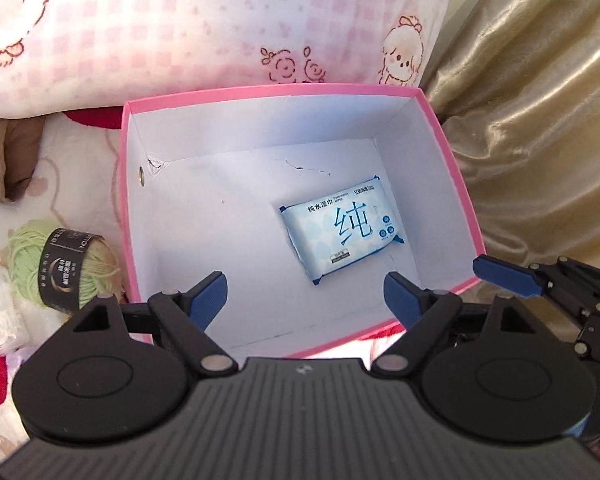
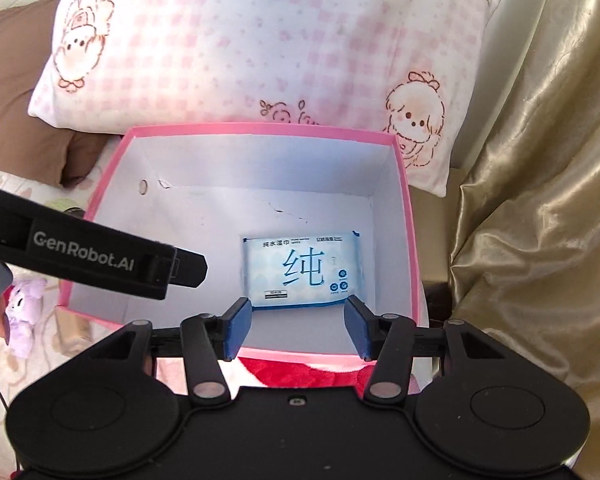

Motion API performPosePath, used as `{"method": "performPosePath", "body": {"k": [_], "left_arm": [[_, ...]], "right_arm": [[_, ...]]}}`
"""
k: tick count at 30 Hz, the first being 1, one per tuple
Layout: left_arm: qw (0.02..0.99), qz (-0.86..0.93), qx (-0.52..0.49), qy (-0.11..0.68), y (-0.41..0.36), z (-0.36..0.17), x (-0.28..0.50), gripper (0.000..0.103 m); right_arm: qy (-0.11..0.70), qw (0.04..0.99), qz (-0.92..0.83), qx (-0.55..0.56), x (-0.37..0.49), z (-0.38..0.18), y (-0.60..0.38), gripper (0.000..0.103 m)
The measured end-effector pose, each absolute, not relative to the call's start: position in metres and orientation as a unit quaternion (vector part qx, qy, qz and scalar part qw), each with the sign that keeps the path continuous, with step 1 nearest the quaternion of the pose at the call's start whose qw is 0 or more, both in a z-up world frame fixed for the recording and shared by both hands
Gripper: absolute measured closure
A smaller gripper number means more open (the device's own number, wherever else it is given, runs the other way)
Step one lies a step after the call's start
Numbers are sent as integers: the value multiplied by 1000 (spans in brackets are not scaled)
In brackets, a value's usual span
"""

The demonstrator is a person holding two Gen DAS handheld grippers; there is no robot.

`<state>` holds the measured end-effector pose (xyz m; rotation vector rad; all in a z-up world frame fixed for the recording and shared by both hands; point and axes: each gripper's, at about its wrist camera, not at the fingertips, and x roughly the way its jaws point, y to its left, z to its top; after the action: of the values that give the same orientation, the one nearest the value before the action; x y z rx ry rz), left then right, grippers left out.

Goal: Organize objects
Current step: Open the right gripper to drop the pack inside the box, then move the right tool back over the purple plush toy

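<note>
- We saw the wipes pack [image 2: 303, 270] flat in the pink box [image 2: 260, 130], its long axis across the right view.
- Our left tool [image 1: 304, 300] and right tool [image 2: 296, 326] both stood open, holding nothing.

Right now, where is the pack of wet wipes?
The pack of wet wipes lies flat on the floor of the pink box, toward its right wall; in the right wrist view it sits just beyond the open right gripper.
</note>
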<state>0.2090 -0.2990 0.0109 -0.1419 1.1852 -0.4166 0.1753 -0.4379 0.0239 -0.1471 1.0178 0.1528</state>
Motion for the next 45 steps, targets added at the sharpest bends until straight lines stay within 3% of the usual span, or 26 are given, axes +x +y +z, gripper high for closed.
{"method": "performPosePath", "body": {"k": [4,10,20,40,45], "left_arm": [[804,-206,-63,554,-280,31,191,18],[821,-207,-17,532,-256,67,155,17],[825,-218,25,520,-193,107,104,10],[822,-184,10,538,-105,95,62,10],[826,-169,-22,538,-84,77,66,1]], "right_arm": [[477,871,91,-66,158,47,-431,38],[445,886,100,-80,129,80,-413,14],[439,884,133,-91,80,102,-380,14],[411,860,277,-119,20,96,-289,14],[420,849,296,-121,21,80,-268,14]]}}
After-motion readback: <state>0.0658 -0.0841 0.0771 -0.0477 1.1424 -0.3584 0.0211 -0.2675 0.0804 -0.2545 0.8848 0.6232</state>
